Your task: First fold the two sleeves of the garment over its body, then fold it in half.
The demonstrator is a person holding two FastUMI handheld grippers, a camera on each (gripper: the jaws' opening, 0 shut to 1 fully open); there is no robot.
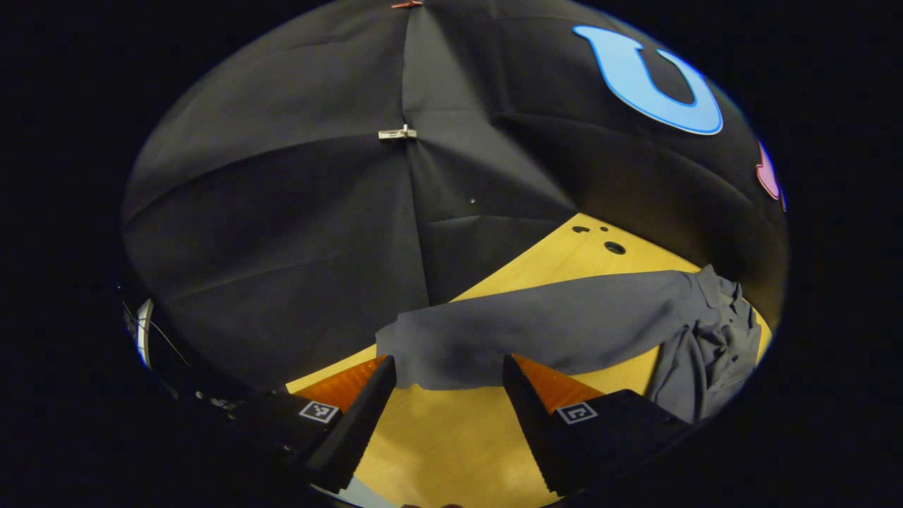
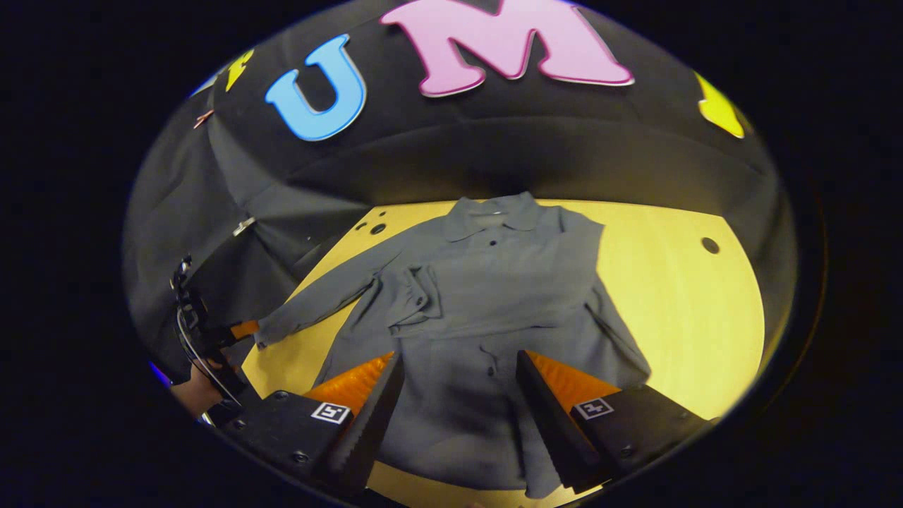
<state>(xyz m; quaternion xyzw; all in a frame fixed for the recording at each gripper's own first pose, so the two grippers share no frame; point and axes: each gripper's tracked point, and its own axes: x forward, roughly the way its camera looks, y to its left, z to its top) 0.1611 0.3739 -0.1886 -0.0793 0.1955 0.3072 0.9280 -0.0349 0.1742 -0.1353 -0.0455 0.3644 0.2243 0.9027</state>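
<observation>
A grey shirt [image 2: 487,296] lies flat on the yellow counter [image 2: 677,296], collar [image 2: 494,212] toward the booth wall. One sleeve [image 2: 451,293] is folded across the chest; the other sleeve [image 2: 317,303] stretches out sideways over the counter.

In the right gripper view, the right gripper [image 2: 458,416] hovers over the shirt's lower half with its jaws spread apart, grasping nothing. The left gripper [image 2: 236,330] sits close to the outstretched cuff (a hand [image 2: 190,395] holds it below).

In the left gripper view, the left gripper [image 1: 444,416] has its jaws released, the sleeve end [image 1: 451,353] lying just ahead between them.
</observation>
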